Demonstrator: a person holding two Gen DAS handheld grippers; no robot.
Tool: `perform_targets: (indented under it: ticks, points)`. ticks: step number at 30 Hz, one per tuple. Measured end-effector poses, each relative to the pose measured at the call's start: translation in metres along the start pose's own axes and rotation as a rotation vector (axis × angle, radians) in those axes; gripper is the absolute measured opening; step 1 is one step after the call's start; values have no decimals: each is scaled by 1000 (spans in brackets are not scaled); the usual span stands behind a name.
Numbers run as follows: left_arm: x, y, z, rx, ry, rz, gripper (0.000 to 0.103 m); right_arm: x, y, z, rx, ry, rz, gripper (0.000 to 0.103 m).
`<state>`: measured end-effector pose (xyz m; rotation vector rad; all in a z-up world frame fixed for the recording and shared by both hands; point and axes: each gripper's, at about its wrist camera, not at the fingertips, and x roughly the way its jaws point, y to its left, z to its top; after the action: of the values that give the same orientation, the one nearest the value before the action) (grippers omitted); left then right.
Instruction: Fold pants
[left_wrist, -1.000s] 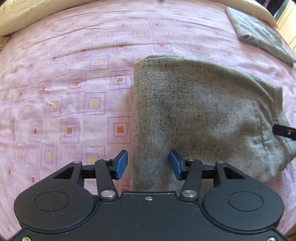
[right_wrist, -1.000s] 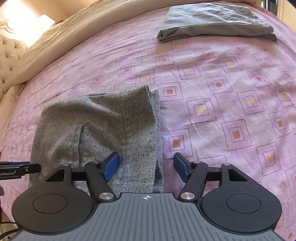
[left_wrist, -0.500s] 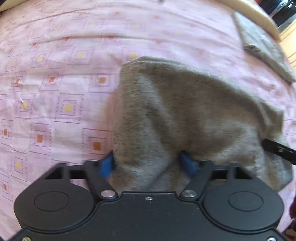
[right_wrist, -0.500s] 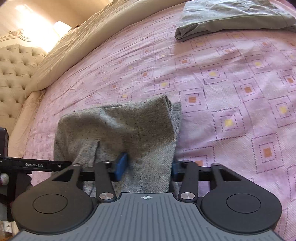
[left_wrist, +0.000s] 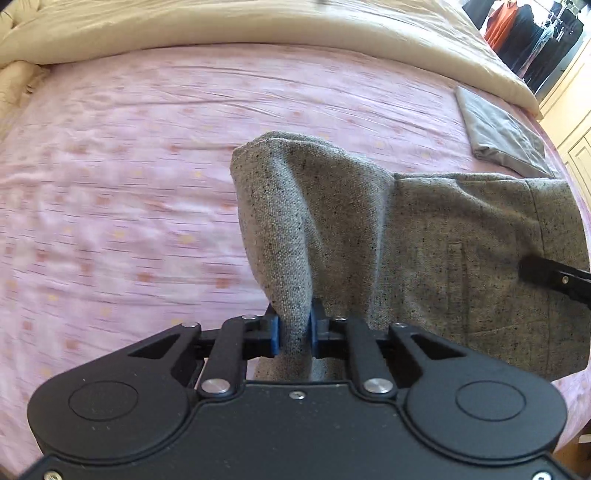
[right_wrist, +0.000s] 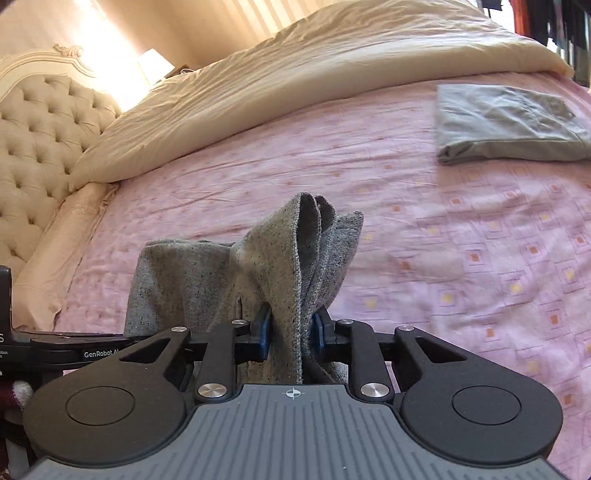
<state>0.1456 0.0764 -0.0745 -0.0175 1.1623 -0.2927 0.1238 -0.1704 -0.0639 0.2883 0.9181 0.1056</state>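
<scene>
Coarse, matt grey flecked woven cloth makes up the pants (left_wrist: 424, 236), pinched by the left gripper (left_wrist: 294, 332) and right gripper (right_wrist: 291, 328), both matt black plastic with blue pads (right_wrist: 263, 338) and shiny metal pivot pins (left_wrist: 377, 385). The pink printed bedsheet (right_wrist: 461, 258) looks soft and creased; the cream duvet (right_wrist: 295, 70) smooth; the headboard (right_wrist: 44, 122) tufted fabric.
</scene>
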Motion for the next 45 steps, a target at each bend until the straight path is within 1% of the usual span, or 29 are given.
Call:
perform_targets:
  ticks: [2,5,7,8,9,10,11,12,13,15,16,18,20,23,24,25,31,33,37,41,45]
  points:
    - [-18,41,-1,0,5,14,19,10,32,0,7,16,30,22]
    - [-36,102,-3,-22,-9,51,20,34,75,-2,12,39,93,22]
    - [-36,139,-3,-39,3,82,27,54,101,-5,2,56,99,22]
    - [-34,156,-4,-52,13,113,27,66,112,-6,2,62,86,22]
    - [-33,171,-5,-64,14,152,26,78,122,-8,0,69,52,25]
    - [-34,183,-7,-78,4,187,25,88,131,-11,-6,81,-3,25]
    - [-37,194,-10,-99,-6,205,25,92,141,-14,-16,82,-65,25]
    - [-42,204,-13,-125,-13,206,25,93,150,-19,-28,67,-111,25]
    - [-48,213,-16,-156,-23,192,26,90,156,-23,-34,48,-134,25]
    - [-59,223,-23,-184,-36,177,26,80,170,-29,-51,18,-141,25]
    - [-64,224,-26,-179,-42,180,26,74,177,-31,-65,7,-135,25]
    - [-72,218,-29,-158,-54,196,27,64,191,-37,-109,-16,-149,25]
    - [-82,211,-33,-150,-64,194,28,53,203,-44,-145,-30,-157,25]
    - [-95,202,-37,-136,-76,179,37,43,222,-52,-185,-38,-182,25]
    - [-100,197,-40,-132,-79,177,43,41,226,-55,-200,-41,-192,25]
    - [-104,193,-41,-125,-81,173,46,38,231,-58,-207,-40,-202,25]
    - [-119,172,-50,-80,-79,165,46,26,247,-71,-198,-42,-227,25]
    - [-122,167,-53,-65,-86,177,46,22,250,-73,-200,-47,-226,25]
    - [-125,163,-57,-72,-82,188,46,17,255,-77,-225,-58,-244,25]
    - [-126,156,-62,-51,-78,209,46,10,254,-79,-214,-78,-250,25]
    - [-125,154,-65,-61,-66,193,46,5,252,-83,-220,-83,-258,25]
